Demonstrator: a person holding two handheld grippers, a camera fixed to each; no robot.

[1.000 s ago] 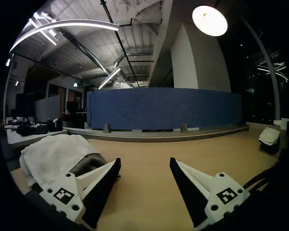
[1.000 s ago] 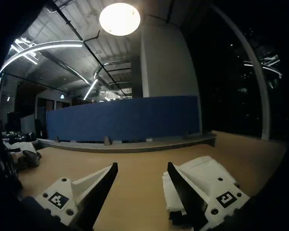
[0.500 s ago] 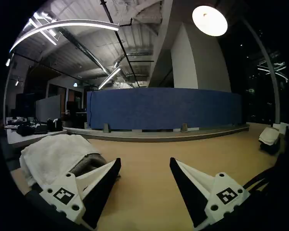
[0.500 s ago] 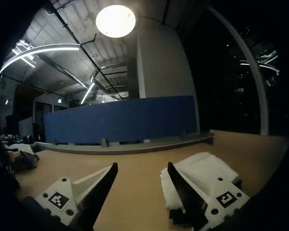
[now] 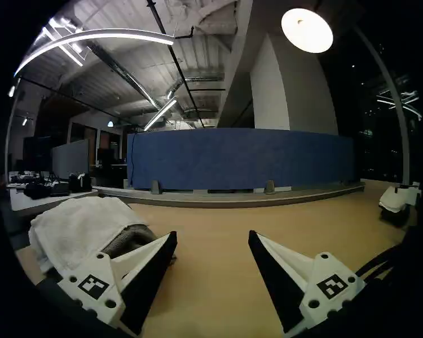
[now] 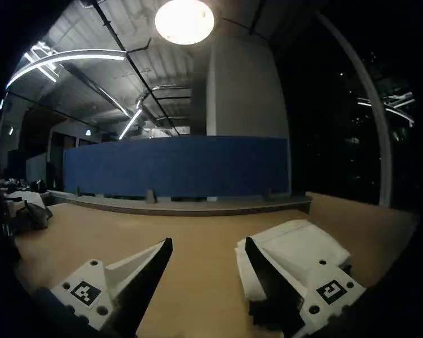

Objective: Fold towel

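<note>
**Left gripper view**
- left gripper (image 5: 211, 248): jaws wide apart, nothing between them, low over the table (image 5: 223, 219).
- loose towel (image 5: 79, 225): white crumpled heap just left of the left finger. It lies over a grey cloth (image 5: 130, 236) tucked right behind that finger. Cannot tell if either touches the finger.
- folded towel (image 5: 393, 198): small, far off to the right of the right finger.

**Right gripper view**
- right gripper (image 6: 207, 248): jaws wide apart, empty.
- folded towel (image 6: 293, 245): neat white stack just behind and right of the right finger, partly hidden by it. Contact cannot be told.
- loose towel (image 6: 26, 204): far to the left, well apart.

**Judgement**
- handling: likely soft, light, floppy terry. It should sag and drag on the table rather than slip or break.
- grasp: pinch a hem or corner of the loose towel, one gripper per corner. The corners look buried in the heap, so an edge needs finding first.
</note>
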